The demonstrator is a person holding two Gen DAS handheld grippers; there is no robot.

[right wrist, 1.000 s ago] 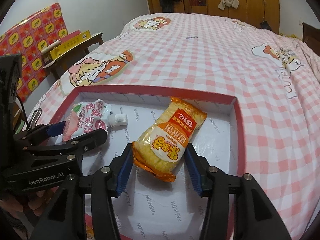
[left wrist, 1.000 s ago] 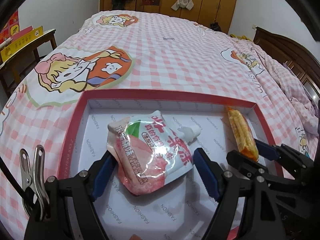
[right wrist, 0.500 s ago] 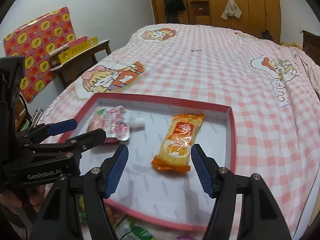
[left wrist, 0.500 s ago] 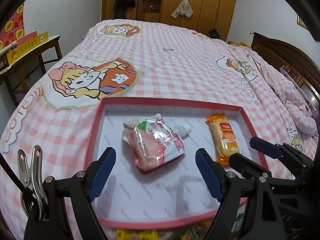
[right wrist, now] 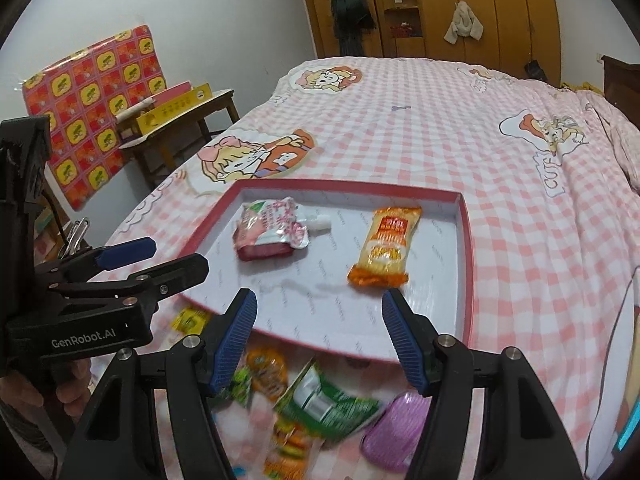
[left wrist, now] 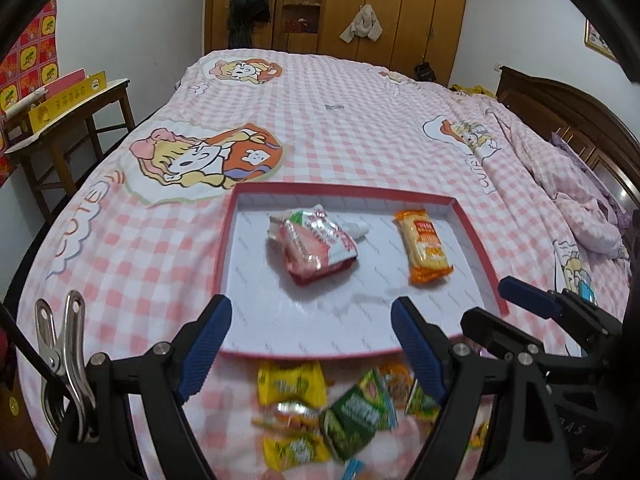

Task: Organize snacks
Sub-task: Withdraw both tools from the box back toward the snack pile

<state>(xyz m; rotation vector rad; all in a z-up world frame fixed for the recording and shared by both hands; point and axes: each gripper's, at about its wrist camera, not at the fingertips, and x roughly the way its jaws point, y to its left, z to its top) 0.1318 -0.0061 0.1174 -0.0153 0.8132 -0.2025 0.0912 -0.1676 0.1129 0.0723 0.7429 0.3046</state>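
Both grippers, left (left wrist: 308, 336) and right (right wrist: 318, 322), hang parted and empty; pink pouch (left wrist: 314, 246) and orange pack (right wrist: 382, 250) lie in the red-rimmed tray (right wrist: 466, 256); the blurred loose snacks (left wrist: 320, 412) wait nearer; probably pick singly, gripping across the middle.

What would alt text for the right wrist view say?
A red-rimmed tray on a pink checked bed holds a pink spouted pouch and an orange snack packet. The open right gripper hangs empty above loose snacks; the left gripper is alongside.
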